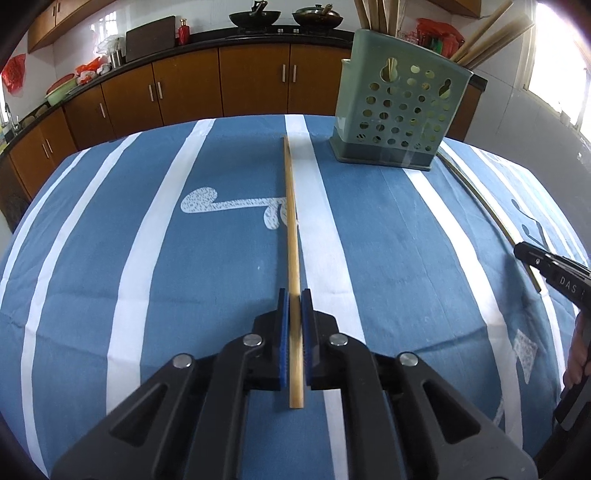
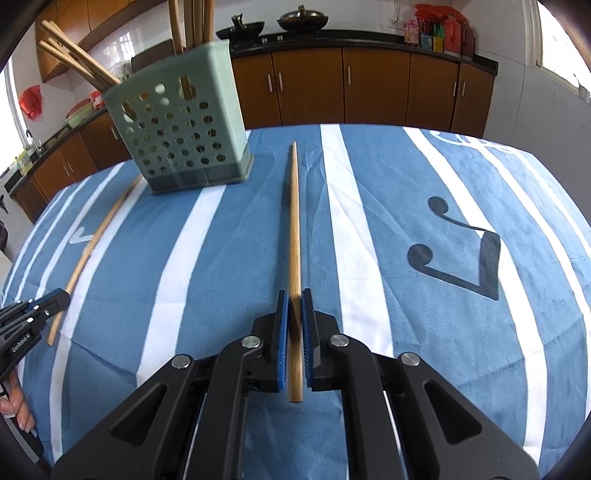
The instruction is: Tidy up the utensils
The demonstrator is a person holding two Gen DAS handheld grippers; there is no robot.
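Note:
My left gripper (image 1: 294, 295) is shut on a wooden chopstick (image 1: 291, 206) that points away along the blue striped tablecloth (image 1: 147, 258). My right gripper (image 2: 294, 295) is shut on a second wooden chopstick (image 2: 294, 206). Each gripper shows in the other's view, the right one at the right edge (image 1: 532, 258), the left one at the left edge (image 2: 55, 301), each with its chopstick (image 1: 476, 192) (image 2: 96, 236). A green perforated utensil holder (image 1: 399, 107) (image 2: 181, 122) with several chopsticks in it stands at the far side of the table, between the two held chopsticks.
Brown kitchen cabinets (image 1: 255, 85) and a dark counter with woks (image 1: 255, 16) run behind the table. The table's far edge lies just past the holder. A bright window (image 1: 561, 55) is at the right.

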